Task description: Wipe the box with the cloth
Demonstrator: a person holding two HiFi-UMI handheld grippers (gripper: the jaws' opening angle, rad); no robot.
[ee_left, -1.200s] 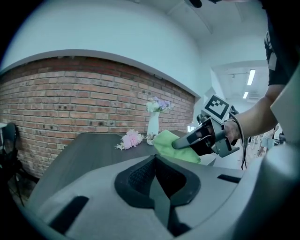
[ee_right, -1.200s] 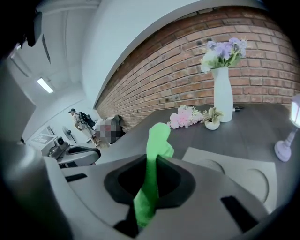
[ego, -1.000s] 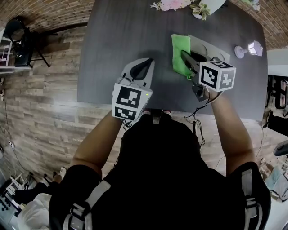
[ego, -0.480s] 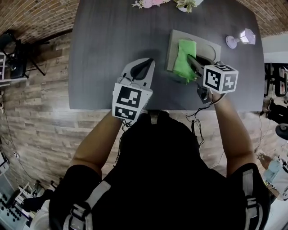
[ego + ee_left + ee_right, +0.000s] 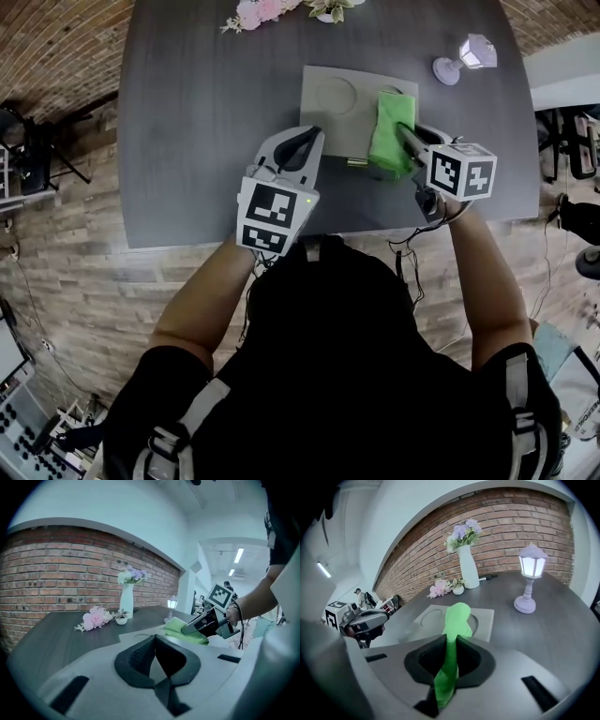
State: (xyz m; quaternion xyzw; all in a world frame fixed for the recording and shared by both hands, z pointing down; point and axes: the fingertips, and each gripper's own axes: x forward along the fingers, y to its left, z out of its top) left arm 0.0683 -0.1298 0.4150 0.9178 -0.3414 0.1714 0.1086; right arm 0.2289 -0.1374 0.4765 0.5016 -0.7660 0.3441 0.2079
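A flat grey box (image 5: 339,103) with a round recess lies on the dark table. A bright green cloth (image 5: 391,134) is draped over the box's right part. My right gripper (image 5: 403,137) is shut on the cloth's near end, and in the right gripper view the cloth (image 5: 457,618) runs from between the jaws out onto the box (image 5: 485,619). My left gripper (image 5: 310,133) hovers by the box's near left edge, shut with nothing in it. The left gripper view shows its closed jaws, the cloth (image 5: 180,627) and the right gripper (image 5: 206,623) beyond.
A small lilac lamp (image 5: 466,56) stands right of the box. Pink flowers (image 5: 258,13) and a little dish lie at the table's far edge, with a white vase (image 5: 468,568) beside them. The table's near edge (image 5: 206,234) runs just under both grippers.
My right gripper has dragged the green cloth across the box top, from its left edge to its right part. The left gripper has stayed shut in about the same place.
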